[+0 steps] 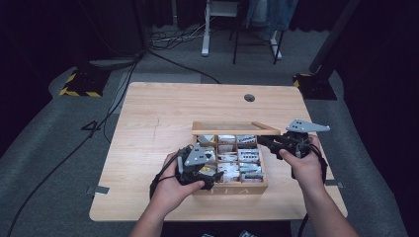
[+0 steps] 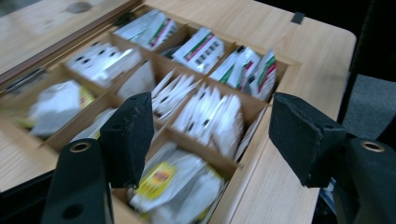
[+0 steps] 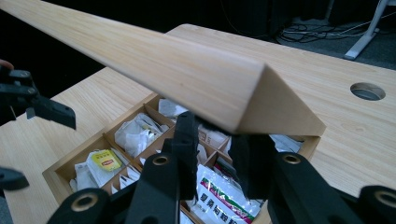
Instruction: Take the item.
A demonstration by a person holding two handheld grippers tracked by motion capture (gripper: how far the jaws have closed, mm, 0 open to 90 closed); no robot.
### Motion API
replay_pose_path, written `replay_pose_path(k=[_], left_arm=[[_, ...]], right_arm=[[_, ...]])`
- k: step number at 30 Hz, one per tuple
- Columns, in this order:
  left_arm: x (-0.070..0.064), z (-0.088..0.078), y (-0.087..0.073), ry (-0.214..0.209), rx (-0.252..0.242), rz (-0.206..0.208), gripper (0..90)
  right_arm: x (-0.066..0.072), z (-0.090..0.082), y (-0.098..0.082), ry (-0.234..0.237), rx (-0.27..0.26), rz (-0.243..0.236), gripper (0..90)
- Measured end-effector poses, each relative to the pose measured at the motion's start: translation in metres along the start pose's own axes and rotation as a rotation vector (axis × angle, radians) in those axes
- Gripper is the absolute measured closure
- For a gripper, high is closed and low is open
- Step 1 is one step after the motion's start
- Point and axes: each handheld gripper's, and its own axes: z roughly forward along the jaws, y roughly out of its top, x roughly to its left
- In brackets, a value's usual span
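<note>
A wooden tea box (image 1: pixel 232 190) divided into compartments full of white tea bags sits at the table's near middle. Its lid (image 1: pixel 234 129) stands raised along the far side. My right gripper (image 1: pixel 263 140) is at the lid's right end. In the right gripper view its jaws (image 3: pixel 218 140) sit close together on either side of the lid's (image 3: pixel 177 65) lower corner. My left gripper (image 1: pixel 213 171) hovers over the box's near-left cells. It is wide open (image 2: pixel 212 126) above a bag with a yellow label (image 2: pixel 159 179), with nothing between the pads.
The box stands on a light wooden table (image 1: pixel 148 148) with a round cable hole (image 1: pixel 249 98) at the far right. Bare tabletop lies to the left of and behind the box. Cables, a desk leg (image 1: pixel 206 34) and a yellow-striped base (image 1: pixel 81 84) are on the floor beyond.
</note>
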Motion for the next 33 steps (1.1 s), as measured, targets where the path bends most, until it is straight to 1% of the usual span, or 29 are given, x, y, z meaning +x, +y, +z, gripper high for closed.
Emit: replay_pose_path(k=[7, 10, 12, 15, 18, 21, 23, 25, 26, 27, 29, 31, 33], left_arm=[[-0.009, 0.023, 0.014, -0.059, 0.012, 0.024, 33.5], [-0.013, 0.034, 0.020, -0.101, 0.013, 0.033, 35.1], [-0.016, 0.042, 0.022, -0.118, 0.021, 0.035, 36.3], [-0.018, 0.054, 0.025, -0.130, 0.041, 0.050, 38.1], [-0.020, 0.066, 0.027, -0.150, 0.054, 0.053, 40.5], [-0.019, 0.078, 0.029, -0.157, 0.066, 0.044, 43.5], [-0.018, 0.085, 0.031, -0.164, 0.068, 0.031, 46.5], [-0.016, 0.091, 0.032, -0.186, 0.067, 0.012, 50.3], [-0.015, 0.095, 0.033, -0.195, 0.075, 0.002, 52.6], [-0.015, 0.098, 0.033, -0.200, 0.078, -0.001, 54.2], [-0.015, 0.105, 0.033, -0.219, 0.094, -0.011, 55.4], [-0.015, 0.110, 0.032, -0.232, 0.109, -0.022, 58.1], [-0.015, 0.116, 0.032, -0.254, 0.130, -0.034, 61.2]], right_arm=[[-0.001, 0.000, 0.000, 0.002, -0.003, -0.001, 72.2], [0.000, 0.000, 0.000, 0.001, -0.002, -0.002, 72.2], [-0.001, 0.000, -0.001, 0.002, -0.002, -0.005, 72.1], [0.000, 0.000, -0.001, 0.003, -0.001, -0.002, 72.1], [-0.001, 0.000, -0.001, 0.007, -0.002, -0.005, 72.2], [-0.001, 0.000, -0.001, 0.008, -0.002, -0.006, 72.1], [-0.001, 0.000, -0.001, 0.008, -0.003, -0.007, 72.2], [-0.001, 0.000, -0.001, 0.009, -0.003, -0.007, 72.1], [-0.001, 0.000, -0.001, 0.010, -0.002, -0.007, 72.1], [-0.001, 0.000, -0.001, 0.009, -0.002, -0.008, 72.1], [-0.001, 0.000, -0.001, 0.010, 0.000, -0.008, 72.1], [-0.001, 0.000, -0.001, 0.012, 0.000, -0.008, 72.1], [-0.001, 0.000, -0.001, 0.011, 0.000, -0.008, 72.1]])
